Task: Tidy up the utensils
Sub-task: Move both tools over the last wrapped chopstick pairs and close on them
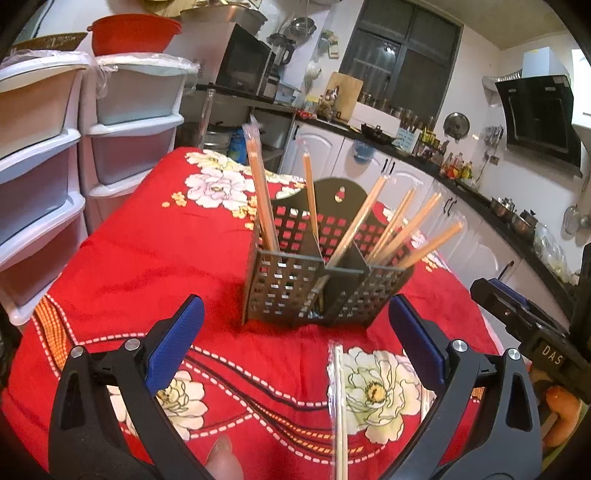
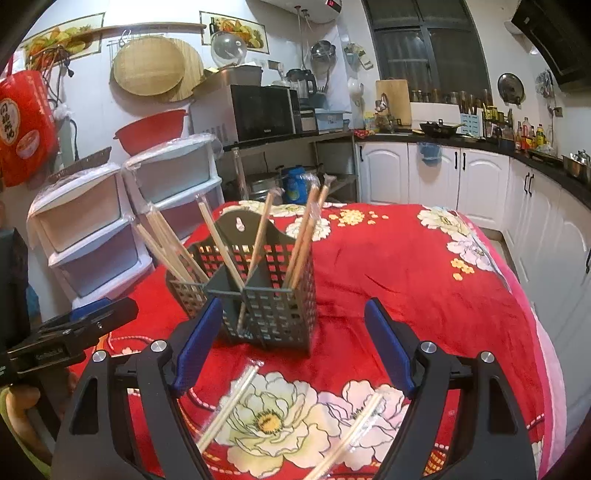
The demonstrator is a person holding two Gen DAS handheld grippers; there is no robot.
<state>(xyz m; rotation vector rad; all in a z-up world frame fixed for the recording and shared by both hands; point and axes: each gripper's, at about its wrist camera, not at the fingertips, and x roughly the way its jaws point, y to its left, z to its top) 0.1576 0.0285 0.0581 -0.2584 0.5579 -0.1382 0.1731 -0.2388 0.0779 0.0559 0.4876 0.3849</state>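
A dark perforated utensil caddy (image 1: 295, 284) (image 2: 273, 306) stands on the red flowered cloth, with several wrapped chopstick pairs (image 1: 417, 225) (image 2: 306, 236) leaning out of its compartments. One wrapped pair (image 1: 339, 410) (image 2: 231, 402) lies flat on the cloth between the fingers of my open left gripper (image 1: 295, 332). A second loose pair (image 2: 354, 432) lies on the cloth low between the blue pads of my open right gripper (image 2: 293, 339). Neither gripper holds anything. The right gripper's body (image 1: 524, 325) shows at the left wrist view's right edge, the left one (image 2: 70, 332) at the other view's left edge.
White plastic drawer units (image 1: 48, 155) (image 2: 122, 218) stand left of the table, topped by a red basin (image 1: 135, 31). White cabinets and a dark counter (image 2: 480, 147) with pans and bottles run behind and to the right. The cloth-covered table (image 2: 461, 288) extends right of the caddy.
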